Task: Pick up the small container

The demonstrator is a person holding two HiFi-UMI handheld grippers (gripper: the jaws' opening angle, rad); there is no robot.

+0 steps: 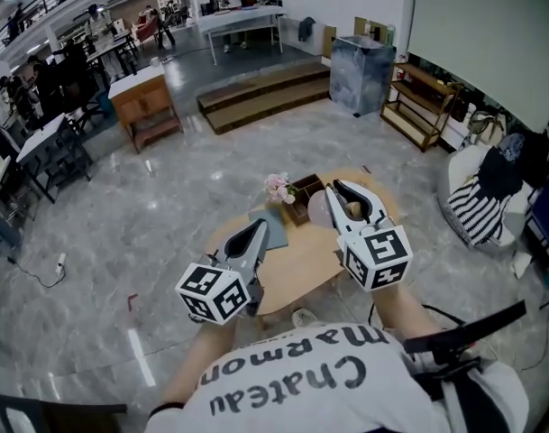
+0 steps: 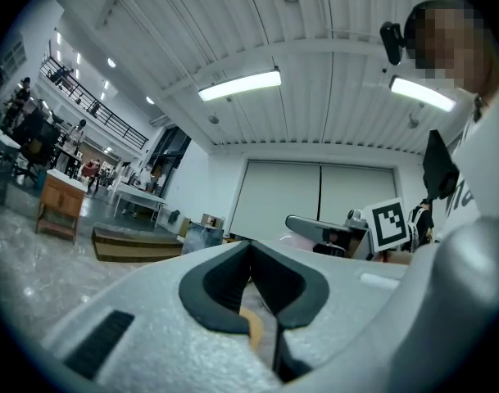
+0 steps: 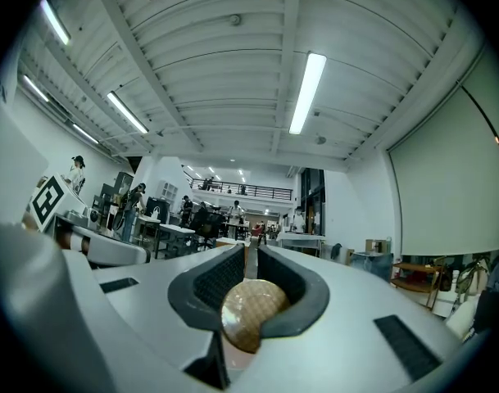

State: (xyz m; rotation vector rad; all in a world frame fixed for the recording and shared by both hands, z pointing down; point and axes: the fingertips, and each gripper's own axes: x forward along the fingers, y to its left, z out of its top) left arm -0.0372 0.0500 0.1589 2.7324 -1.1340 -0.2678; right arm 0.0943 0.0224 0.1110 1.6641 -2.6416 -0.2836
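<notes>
The small container (image 3: 247, 313) is round with a tan, textured top and sits in the hollow between my right gripper's (image 3: 247, 252) jaws, which are shut on it. In the head view its pale pinkish body (image 1: 321, 207) shows just left of the right gripper (image 1: 339, 188), held above the round wooden table (image 1: 292, 273). My left gripper (image 1: 260, 226) hangs over the table's left part with its jaws shut and nothing between them. The left gripper view shows those jaws (image 2: 251, 248) meeting at the tip, with the right gripper (image 2: 331, 232) beyond them.
On the table's far side are pink flowers (image 1: 277, 186), a dark wooden box (image 1: 303, 197) and a grey-blue mat (image 1: 270, 220). Marble floor surrounds the table. A wooden shelf (image 1: 418, 102) and a striped bag (image 1: 477, 207) stand to the right.
</notes>
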